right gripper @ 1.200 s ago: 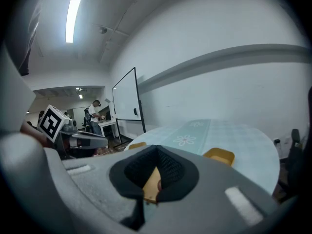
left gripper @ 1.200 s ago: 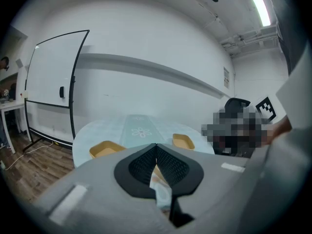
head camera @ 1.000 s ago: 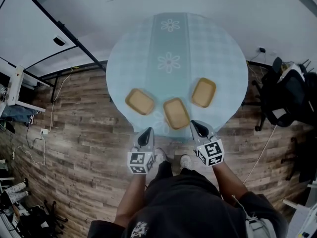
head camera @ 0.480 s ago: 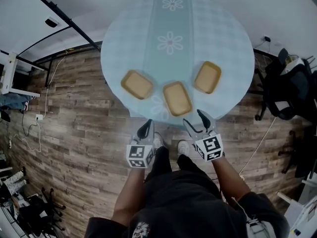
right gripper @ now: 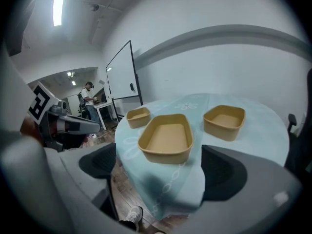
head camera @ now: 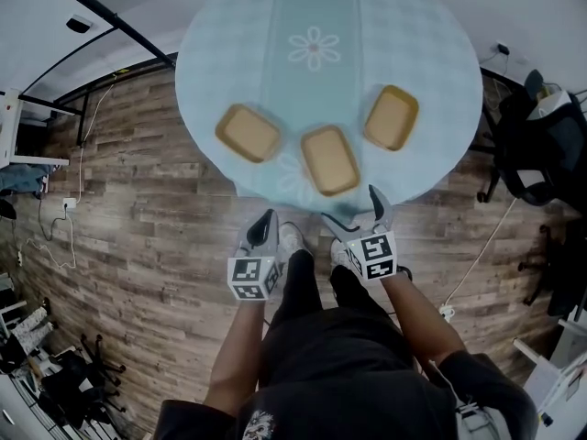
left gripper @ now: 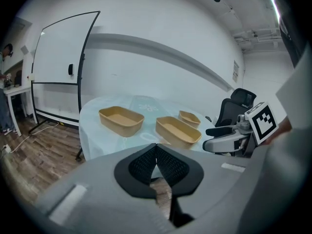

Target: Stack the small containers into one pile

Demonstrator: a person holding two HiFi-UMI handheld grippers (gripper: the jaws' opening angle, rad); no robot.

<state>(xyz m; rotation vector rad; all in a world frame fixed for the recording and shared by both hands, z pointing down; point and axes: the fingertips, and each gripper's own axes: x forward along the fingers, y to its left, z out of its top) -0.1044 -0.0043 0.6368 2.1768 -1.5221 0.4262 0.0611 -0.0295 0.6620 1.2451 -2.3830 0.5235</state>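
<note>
Small containers sit unstacked on the worktop (head camera: 413, 26): left container (head camera: 248, 133), middle container (head camera: 330, 159), right container (head camera: 392, 117). The right hand-held gripper (head camera: 356, 214) has just been opening and stands spread, empty, short of the middle container; the left hand-held gripper (head camera: 267, 230) is pressed together. Likely the approach step; next, a rim grip

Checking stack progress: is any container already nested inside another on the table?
No: the left container, middle container and right container lie apart on the table, none inside another.
</note>
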